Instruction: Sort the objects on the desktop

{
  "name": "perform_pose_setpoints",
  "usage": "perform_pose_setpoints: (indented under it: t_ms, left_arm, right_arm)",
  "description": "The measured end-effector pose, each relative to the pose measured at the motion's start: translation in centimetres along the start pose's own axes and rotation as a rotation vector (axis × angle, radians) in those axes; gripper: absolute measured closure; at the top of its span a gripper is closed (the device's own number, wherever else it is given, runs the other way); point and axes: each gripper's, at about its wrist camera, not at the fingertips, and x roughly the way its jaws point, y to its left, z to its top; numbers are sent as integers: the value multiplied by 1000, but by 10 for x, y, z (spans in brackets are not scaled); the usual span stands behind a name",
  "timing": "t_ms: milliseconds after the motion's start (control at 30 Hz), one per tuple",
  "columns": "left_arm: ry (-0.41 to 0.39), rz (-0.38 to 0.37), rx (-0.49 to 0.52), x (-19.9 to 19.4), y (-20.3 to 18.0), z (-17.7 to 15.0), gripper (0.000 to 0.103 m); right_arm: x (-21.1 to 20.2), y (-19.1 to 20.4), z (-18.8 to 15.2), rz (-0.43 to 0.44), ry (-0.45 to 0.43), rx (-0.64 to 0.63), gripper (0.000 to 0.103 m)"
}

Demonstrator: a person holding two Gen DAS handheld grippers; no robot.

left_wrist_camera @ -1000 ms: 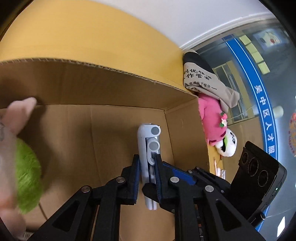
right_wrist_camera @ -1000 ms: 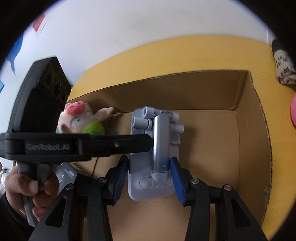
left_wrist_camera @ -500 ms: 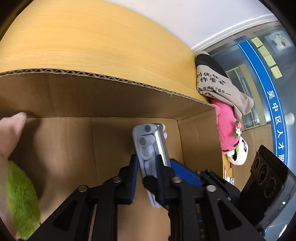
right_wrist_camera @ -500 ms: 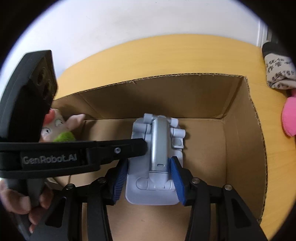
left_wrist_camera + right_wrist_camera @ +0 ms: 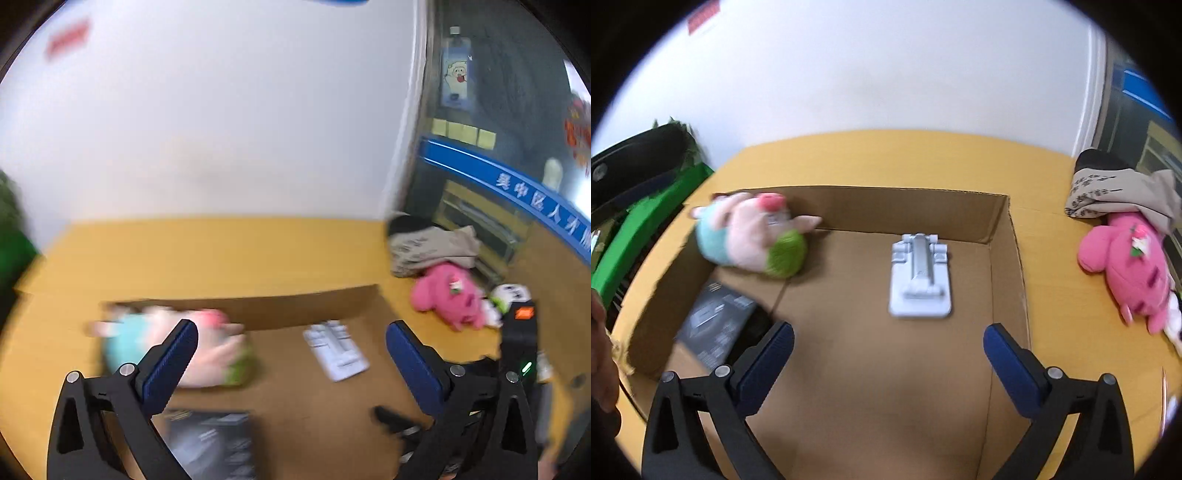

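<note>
A grey folding stand [image 5: 919,280] lies flat on the floor of the open cardboard box [image 5: 1001,221]; it also shows in the left wrist view [image 5: 335,349]. My right gripper [image 5: 888,350] is open and empty, held above and in front of the stand. My left gripper [image 5: 290,350] is open and empty above the box [image 5: 303,306]. A pig plush [image 5: 753,236] and a black box [image 5: 716,325] lie in the box's left part; the left wrist view shows the plush [image 5: 177,343] blurred.
A pink plush [image 5: 1126,258] and a beige printed cloth bag [image 5: 1115,192] lie on the yellow table [image 5: 886,155] right of the box. A green stand [image 5: 642,221] and a black object are at far left. A white wall is behind.
Both grippers have let go of the grey stand, opened and pulled up and back. The stand now lies on the box floor.
</note>
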Motion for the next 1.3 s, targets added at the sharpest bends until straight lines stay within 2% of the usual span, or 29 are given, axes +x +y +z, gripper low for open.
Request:
perform_pose_setpoints:
  t_ms: [100, 267, 400, 667, 933, 1100, 1133, 1167, 1200, 1233, 1300]
  left_arm:
    - [-24, 95, 13, -35, -1, -25, 0]
    - [-19, 125, -28, -63, 10, -62, 0]
    - [-31, 172, -48, -78, 12, -78, 0]
    - [-43, 185, -30, -96, 4, -97, 0]
    - [-35, 181, -27, -95, -5, -102, 0]
    - [-26, 204, -27, -90, -6, -106, 0]
    - [-28, 192, -27, -89, -5, -107, 7]
    - [-34, 168, -28, -89, -4, -108, 19]
    - [-20, 134, -35, -87, -1, -109, 69]
    - [12, 106, -51, -82, 2, -110, 100]
    - [55, 66, -96, -74, 9, -112, 100]
  right_arm:
    - [-23, 8, -16, -35, -60, 0, 1]
    - [-52, 22, -37, -84, -144, -26, 1]
    - [-72, 30, -49, -86, -180, -31, 1]
    - [-88, 27, -61, -79, -215, -23, 1]
    - [-86, 27, -69, -79, -205, -47, 1]
    - [-84, 22, -72, -90, -197, -37, 1]
    - [-83, 21, -72, -93, -194, -34, 1]
    - [-83, 20, -73, -88, -189, -30, 1]
    - [-82, 19, -73, -77, -183, -24, 1]
    - [-82, 18, -75, -72, -183, -20, 3]
    - [-84, 20, -77, -101, -192, -34, 24]
